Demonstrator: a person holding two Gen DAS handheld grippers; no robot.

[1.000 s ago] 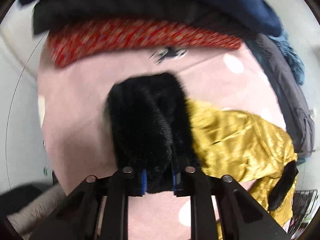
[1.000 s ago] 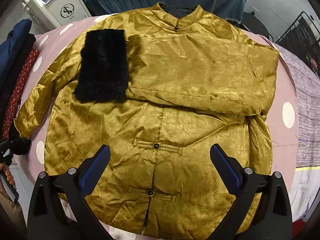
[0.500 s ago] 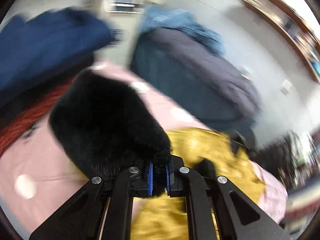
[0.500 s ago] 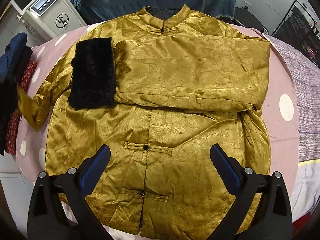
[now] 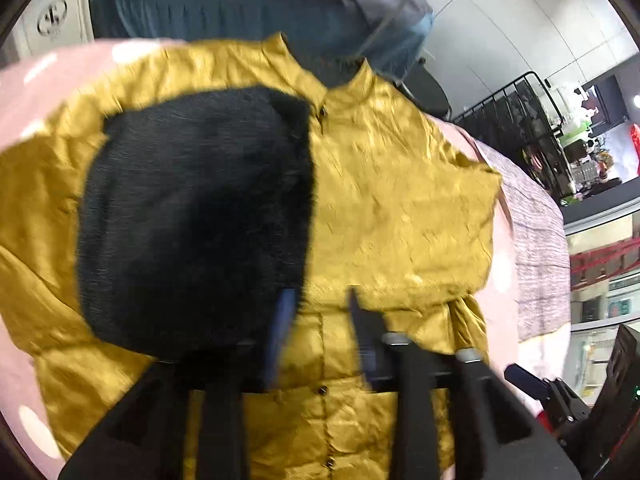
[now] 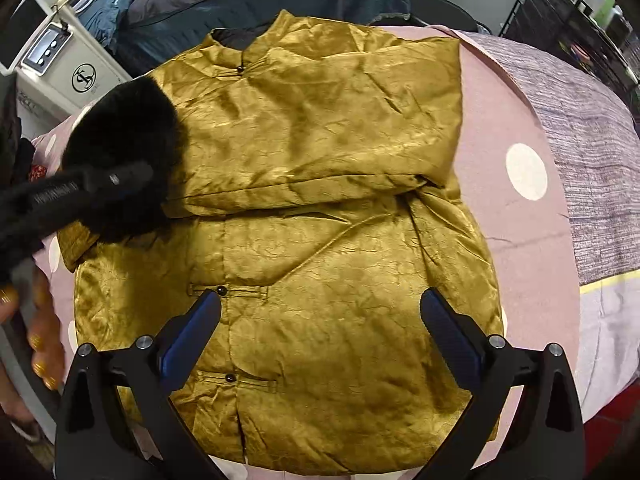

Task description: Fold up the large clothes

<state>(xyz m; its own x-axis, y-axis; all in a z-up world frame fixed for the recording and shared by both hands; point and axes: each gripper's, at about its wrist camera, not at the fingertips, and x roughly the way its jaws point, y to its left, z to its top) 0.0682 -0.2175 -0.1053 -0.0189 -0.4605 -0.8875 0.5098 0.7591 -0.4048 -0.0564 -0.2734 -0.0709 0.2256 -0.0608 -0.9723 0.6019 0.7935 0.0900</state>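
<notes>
A shiny gold quilted jacket (image 6: 328, 240) lies spread flat on the pink white-dotted cover (image 6: 516, 200), below and ahead of the wide-open right gripper (image 6: 320, 332). Its black furry cuff (image 5: 192, 224) hangs just left of the opening left gripper (image 5: 320, 320), apparently free of the jaws in the blur.

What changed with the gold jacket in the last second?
The left claw swung the black fur cuff and its sleeve from out at the side in over the gold jacket; its jaws are now opening, the cuff beside them, not between. The right claw stayed open above the hem; the other sleeve stayed folded across the chest.
</notes>
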